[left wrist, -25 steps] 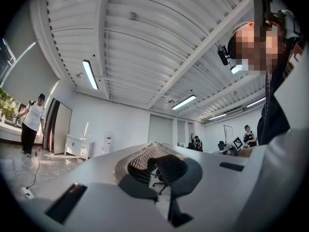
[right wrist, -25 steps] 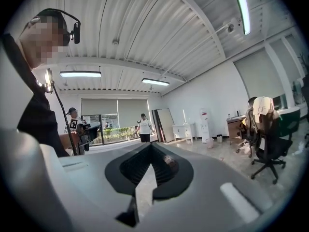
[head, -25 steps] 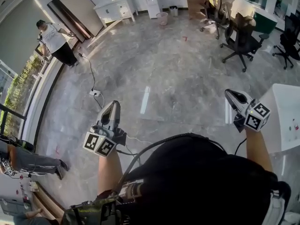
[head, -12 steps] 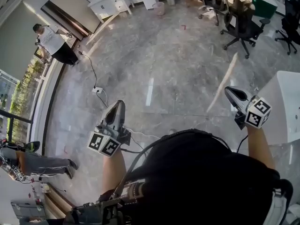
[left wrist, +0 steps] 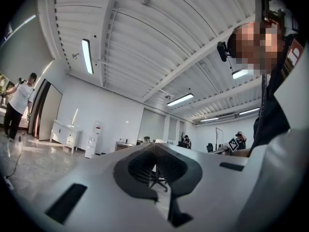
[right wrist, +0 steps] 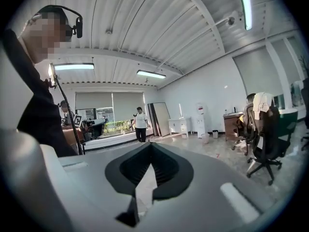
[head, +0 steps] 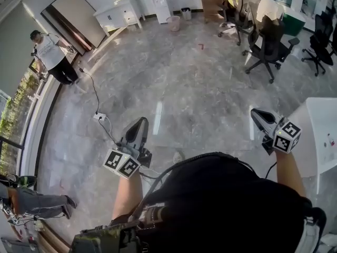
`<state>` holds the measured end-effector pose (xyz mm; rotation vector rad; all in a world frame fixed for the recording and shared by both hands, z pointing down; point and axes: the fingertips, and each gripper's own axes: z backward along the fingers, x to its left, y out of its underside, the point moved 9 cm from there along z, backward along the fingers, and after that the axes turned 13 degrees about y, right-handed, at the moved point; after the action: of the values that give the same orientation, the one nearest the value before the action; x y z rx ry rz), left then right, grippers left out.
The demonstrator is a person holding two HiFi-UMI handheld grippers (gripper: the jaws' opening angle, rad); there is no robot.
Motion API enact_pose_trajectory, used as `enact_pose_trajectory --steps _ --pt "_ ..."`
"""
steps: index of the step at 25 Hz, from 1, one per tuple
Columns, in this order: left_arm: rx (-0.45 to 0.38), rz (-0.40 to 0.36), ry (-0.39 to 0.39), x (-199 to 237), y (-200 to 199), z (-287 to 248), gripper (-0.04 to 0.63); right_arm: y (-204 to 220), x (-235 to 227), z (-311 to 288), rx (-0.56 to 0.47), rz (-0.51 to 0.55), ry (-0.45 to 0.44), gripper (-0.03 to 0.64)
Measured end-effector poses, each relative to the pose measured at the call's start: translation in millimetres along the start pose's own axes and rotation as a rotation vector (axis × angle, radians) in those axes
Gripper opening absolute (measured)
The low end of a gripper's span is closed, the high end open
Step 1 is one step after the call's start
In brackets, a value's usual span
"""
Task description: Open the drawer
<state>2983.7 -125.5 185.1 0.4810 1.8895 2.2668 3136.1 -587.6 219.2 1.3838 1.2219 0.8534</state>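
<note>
A white cabinet with drawers (head: 117, 16) stands against the far wall, well away from both grippers; it also shows small in the left gripper view (left wrist: 65, 135) and the right gripper view (right wrist: 179, 126). My left gripper (head: 141, 124) is held out over the marble floor, jaws together and empty (left wrist: 153, 146). My right gripper (head: 255, 114) hangs beside a white table (head: 321, 136), its jaws shut on nothing (right wrist: 151, 145). Both point roughly level across the room.
Black office chairs (head: 268, 49) stand at the back right. A person (head: 50, 54) stands at the far left by the window. A power strip with its cable (head: 99, 116) lies on the floor. A bin (head: 172, 21) and a water dispenser (head: 159, 1) stand by the far wall.
My left gripper has shifted right and a little forward in the head view. The right gripper has kept its place. The head view has swung slightly.
</note>
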Motion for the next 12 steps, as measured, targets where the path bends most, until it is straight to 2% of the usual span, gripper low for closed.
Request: enact_pose_trajectory --steps 6,9,12 --pt "-0.025 0.046 0.027 140 -8 -15 0.000 -44 4 -138 -0.002 0.011 0.022 0.002" --pt "-0.023 0.053 0.038 223 -23 -2 0.000 -66 32 -223 0.004 0.039 -0.003 0.002" --pt "-0.003 0.061 0.033 295 -37 11 0.000 -83 50 -300 -0.018 0.010 -0.007 0.002"
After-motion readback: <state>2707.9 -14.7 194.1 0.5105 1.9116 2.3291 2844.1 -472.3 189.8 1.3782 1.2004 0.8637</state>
